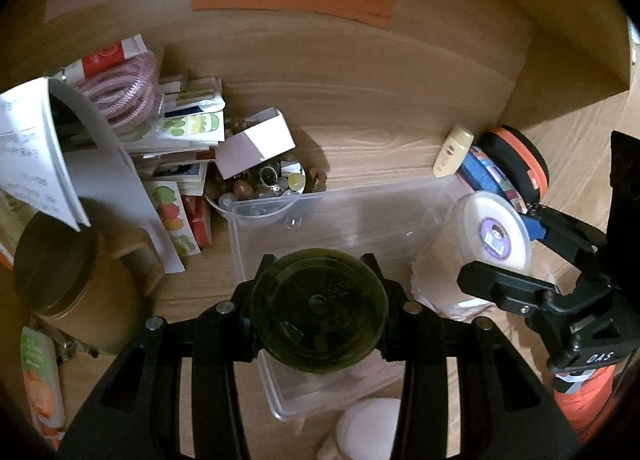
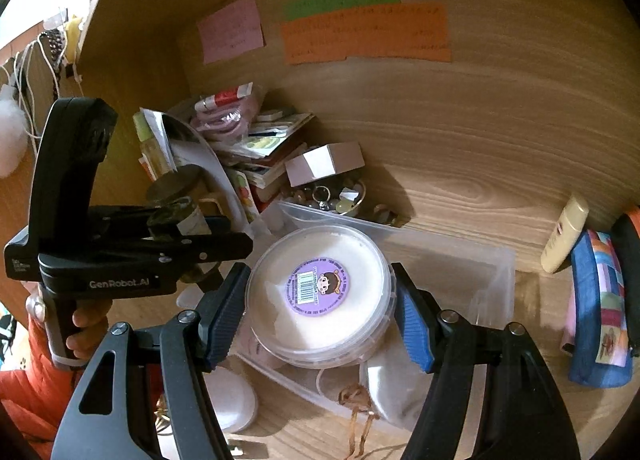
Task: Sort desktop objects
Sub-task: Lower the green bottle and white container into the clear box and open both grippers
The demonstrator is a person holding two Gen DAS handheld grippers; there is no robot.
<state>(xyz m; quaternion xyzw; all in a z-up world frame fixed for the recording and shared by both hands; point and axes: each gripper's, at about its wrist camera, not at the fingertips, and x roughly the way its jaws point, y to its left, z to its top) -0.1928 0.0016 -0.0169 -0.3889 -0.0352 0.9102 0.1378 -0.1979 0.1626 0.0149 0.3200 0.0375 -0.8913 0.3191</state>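
Note:
My left gripper (image 1: 318,265) is shut on a dark green glass jar (image 1: 320,324), seen from its round end, over the near part of a clear plastic bin (image 1: 340,208). In the right wrist view the same left gripper (image 2: 224,248) sticks out level at the left with the dark jar (image 2: 178,216) in it. My right gripper (image 2: 320,280) is shut on a round white tub with a purple sticker (image 2: 316,292), its blue pads (image 2: 414,324) pressing the rim. The tub hangs over the clear bin (image 2: 472,264). From the left wrist view the tub (image 1: 492,236) sits at the bin's right edge.
A heap of cards, booklets and a pink coil (image 1: 132,88) fills the back left. A bowl of trinkets (image 1: 260,180) with a white box (image 1: 256,144) stands behind the bin. A brown lidded jar (image 1: 60,268), cream tube (image 2: 564,236), blue pouch (image 2: 600,308) and white discs (image 1: 368,428) lie around.

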